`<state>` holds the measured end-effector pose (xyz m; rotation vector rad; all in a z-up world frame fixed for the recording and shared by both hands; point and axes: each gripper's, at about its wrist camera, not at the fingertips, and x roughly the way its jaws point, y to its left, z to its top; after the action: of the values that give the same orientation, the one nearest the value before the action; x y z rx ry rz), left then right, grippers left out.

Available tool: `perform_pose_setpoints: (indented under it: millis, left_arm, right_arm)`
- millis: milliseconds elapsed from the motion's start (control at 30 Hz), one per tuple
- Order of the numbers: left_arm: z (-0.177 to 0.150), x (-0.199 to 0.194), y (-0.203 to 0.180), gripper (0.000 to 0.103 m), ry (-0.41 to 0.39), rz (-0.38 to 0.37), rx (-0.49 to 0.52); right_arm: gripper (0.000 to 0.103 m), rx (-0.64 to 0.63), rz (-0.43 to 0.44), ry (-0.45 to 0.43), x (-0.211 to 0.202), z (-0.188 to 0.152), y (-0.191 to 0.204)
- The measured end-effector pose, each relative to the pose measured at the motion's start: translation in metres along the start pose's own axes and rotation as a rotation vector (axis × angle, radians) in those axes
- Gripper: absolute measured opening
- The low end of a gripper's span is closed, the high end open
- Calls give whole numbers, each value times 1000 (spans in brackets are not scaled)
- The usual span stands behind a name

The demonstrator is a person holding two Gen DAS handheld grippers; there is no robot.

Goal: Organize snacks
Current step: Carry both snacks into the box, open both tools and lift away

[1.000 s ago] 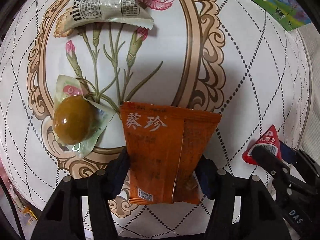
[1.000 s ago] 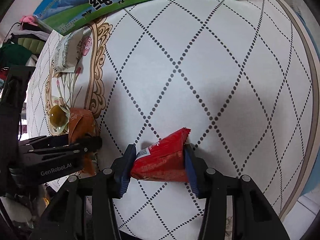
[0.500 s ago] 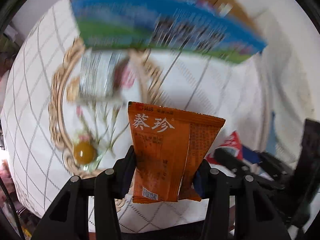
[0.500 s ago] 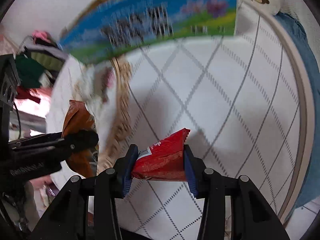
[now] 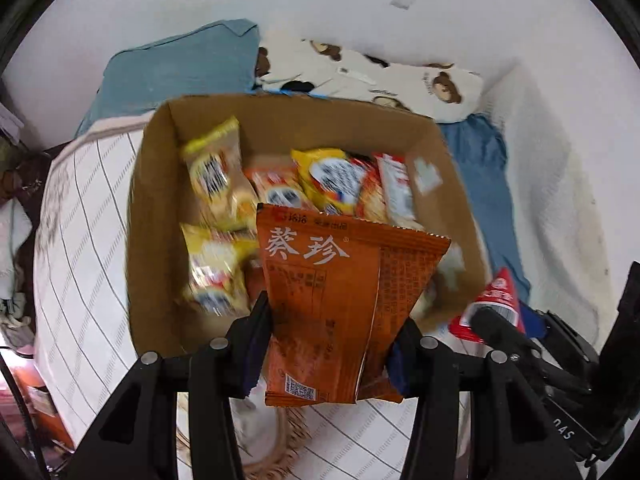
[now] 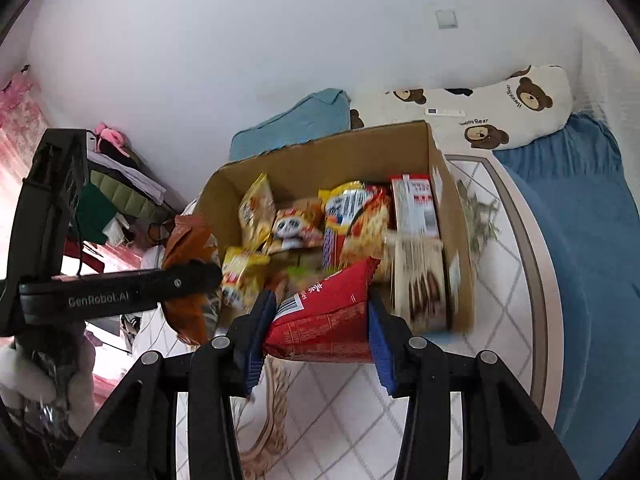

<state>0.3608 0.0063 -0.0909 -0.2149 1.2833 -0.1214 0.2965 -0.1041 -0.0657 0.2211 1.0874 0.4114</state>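
Both grippers are loaded, so it all comes down to where the open brown cardboard box (image 5: 160, 208) sits from the jaws: straight ahead and below both pairs; the left gripper (image 5: 326, 344) looks the nearer one, since its flat orange foil snack packet (image 5: 340, 300) already overlaps the box's near wall. The jaws are clamped on that packet's lower edges and its long axis runs forward, pointing at the box. The right gripper (image 6: 316, 336) has its jaws closed tight on a puffy red snack pouch (image 6: 324, 316), tip also aimed at the box, just short of the near wall; probably both just need to go forward a bit, then let go. The box is already crowded with yellow and orange packets; it sits on a white counter cover with a dotted diamond pattern (image 6: 360, 420); behind it a blue pillow, a bear-print cushion and a plain white wall.
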Motion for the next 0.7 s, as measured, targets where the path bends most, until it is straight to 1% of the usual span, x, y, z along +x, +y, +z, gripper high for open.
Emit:
perform_pose_setpoints:
  millis: [67, 100, 167, 200, 300, 367, 433, 467, 500, 533, 567, 600, 667, 700]
  left_arm:
    - [22, 11, 8, 47, 17, 31, -3]
    - [33, 19, 14, 47, 36, 65, 1]
    - [41, 31, 22, 47, 52, 106, 1]
    - [48, 38, 28, 47, 68, 147, 10]
    - [57, 51, 40, 48, 96, 229, 13]
    - [62, 60, 45, 49, 117, 292, 35]
    - [69, 70, 51, 49, 133, 336, 48]
    - [71, 72, 53, 52, 135, 351, 50]
    - [73, 75, 56, 63, 141, 362, 48]
    - [74, 77, 58, 72, 142, 364, 48]
    - [75, 78, 59, 90, 140, 359, 47]
    - [75, 79, 63, 95, 136, 348, 35]
    - [76, 76, 63, 96, 130, 335, 14]
    - [75, 75, 64, 97, 127, 330, 7]
  right_arm:
    - [47, 7, -5, 38, 18, 17, -3]
    - [47, 13, -1, 61, 28, 23, -4]
    - [47, 13, -11, 99, 46, 32, -5]
    - [47, 8, -18, 114, 53, 33, -5]
    - [47, 18, -31, 164, 75, 31, -7]
    - [48, 11, -62, 195, 89, 30, -8]
    - [50, -5, -102, 234, 99, 28, -8]
    - [59, -9, -131, 267, 108, 26, -9]
    - [71, -10, -134, 285, 112, 25, -10]
    - [77, -10, -141, 301, 116, 23, -11]
    - [91, -15, -164, 312, 118, 22, -13]
    - [97, -22, -179, 317, 120, 21, -13]
    - [97, -24, -211, 317, 121, 20, -15]
    - [97, -19, -212, 318, 121, 20, -16]
